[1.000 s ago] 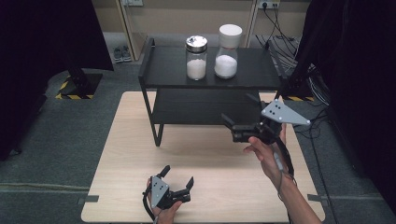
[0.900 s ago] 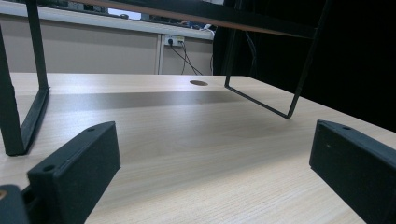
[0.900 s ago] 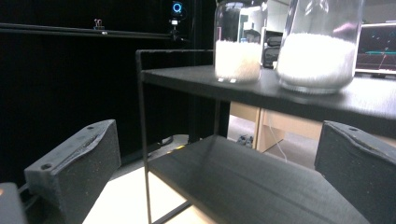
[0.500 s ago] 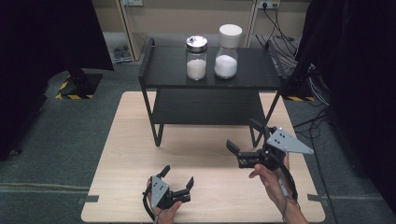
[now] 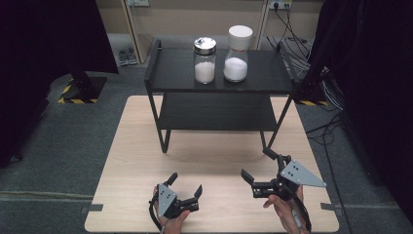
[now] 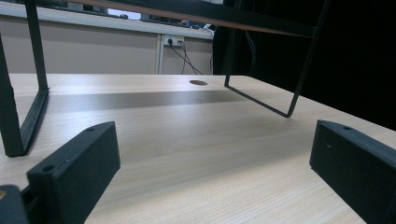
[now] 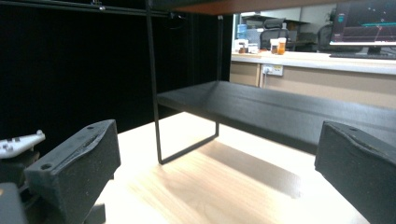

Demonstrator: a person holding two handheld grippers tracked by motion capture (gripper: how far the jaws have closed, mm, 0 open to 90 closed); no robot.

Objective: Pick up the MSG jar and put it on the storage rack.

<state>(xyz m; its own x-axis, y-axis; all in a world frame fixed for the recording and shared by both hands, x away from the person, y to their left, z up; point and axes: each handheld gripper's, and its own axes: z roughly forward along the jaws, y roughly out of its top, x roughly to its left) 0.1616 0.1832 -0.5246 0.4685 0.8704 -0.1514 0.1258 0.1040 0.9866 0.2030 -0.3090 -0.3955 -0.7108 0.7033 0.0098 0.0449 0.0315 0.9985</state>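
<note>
Clear glass jar with a silver metal lid (image 5: pixel 205 60), about a third full of white powder, stands on the top of the black two-tier metal shelf (image 5: pixel 170 78), well ahead of and above both claws. Just beside it, to its right, a taller clear jar with a white cap (image 5: pixel 238 53), also holding white powder; the two stand close, not touching as far as I can tell.

My left gripper (image 5: pixel 185 186) sits low over the pale wooden table (image 5: pixel 131 146), jaws spread wide, nothing between them. My right gripper (image 5: pixel 257 165) hovers nearby, jaws also wide and empty, pointing toward the shelf's lower tier.

Handling judgement: glass is stiff, smooth, likely slippery and breakable; powder adds some weight low down. I'd take the silver-lidded jar around its mid-body, below the lid, keeping it upright.
</note>
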